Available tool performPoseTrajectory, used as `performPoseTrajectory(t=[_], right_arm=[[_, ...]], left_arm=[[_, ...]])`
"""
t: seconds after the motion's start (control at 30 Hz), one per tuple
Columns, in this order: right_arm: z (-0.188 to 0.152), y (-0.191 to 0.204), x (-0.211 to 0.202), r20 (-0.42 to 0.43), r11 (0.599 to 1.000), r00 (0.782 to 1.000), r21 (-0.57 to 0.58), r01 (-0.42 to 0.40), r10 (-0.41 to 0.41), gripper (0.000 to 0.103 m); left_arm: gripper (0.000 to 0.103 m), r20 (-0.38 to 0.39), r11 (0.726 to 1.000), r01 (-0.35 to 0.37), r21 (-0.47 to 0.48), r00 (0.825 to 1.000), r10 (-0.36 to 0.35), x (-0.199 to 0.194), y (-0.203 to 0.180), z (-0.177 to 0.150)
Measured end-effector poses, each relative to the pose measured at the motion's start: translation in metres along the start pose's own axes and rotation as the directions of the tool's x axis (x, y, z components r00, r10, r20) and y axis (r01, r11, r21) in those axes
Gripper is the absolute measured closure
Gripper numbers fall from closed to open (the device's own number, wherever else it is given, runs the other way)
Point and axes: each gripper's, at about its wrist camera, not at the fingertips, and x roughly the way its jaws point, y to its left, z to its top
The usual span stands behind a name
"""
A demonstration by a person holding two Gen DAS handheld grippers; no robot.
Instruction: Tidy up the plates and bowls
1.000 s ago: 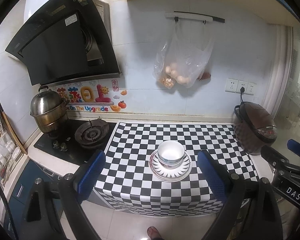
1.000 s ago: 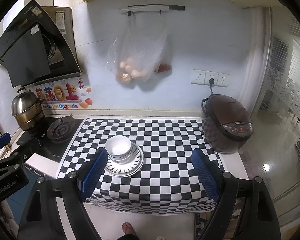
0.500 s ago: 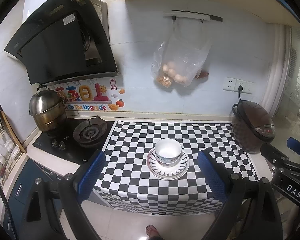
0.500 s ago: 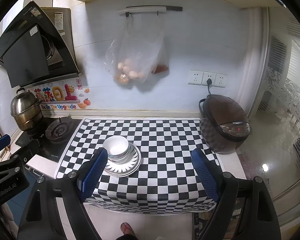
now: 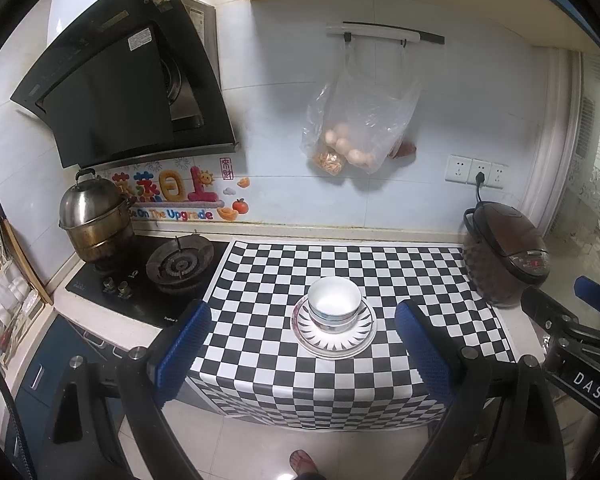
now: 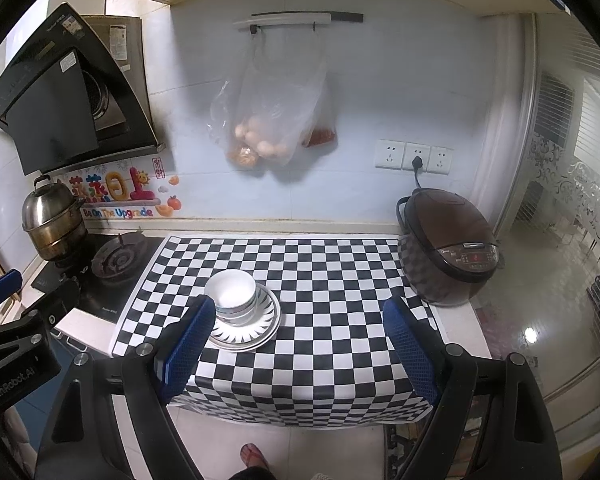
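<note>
The kitchen counter is covered by a checkered cloth [image 5: 260, 280], and on it I see the bowls [image 5: 334, 306] stacked on the plates [image 5: 364, 334], well left of the rice cooker [image 5: 508, 260]. My left gripper [image 5: 300, 344] and right gripper [image 6: 296, 340] both hang before the counter edge, well back from the rice cooker. Both have jaws wide apart and hold nothing.

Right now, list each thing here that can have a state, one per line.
left gripper: open, empty, back from the counter
right gripper: open, empty
bowls: stacked upright on the plates
plates: stacked flat on the checkered cloth
rice cooker: lid shut, plugged in
steamer pot: lid on
gas burner: unlit
plastic bag: hanging from the rail
</note>
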Motion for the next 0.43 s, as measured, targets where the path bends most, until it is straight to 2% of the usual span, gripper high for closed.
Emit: performPoseTrajectory(t=[0.43], right_arm=[[-0.0057, 0.0072, -0.0028, -0.007, 1.000, 1.000, -0.009, -0.024, 0.024, 0.015]], left_arm=[[0.009, 0.000, 1.000, -0.015, -0.014, 1.000, 0.015, -0.0056, 0.0016, -0.0054]])
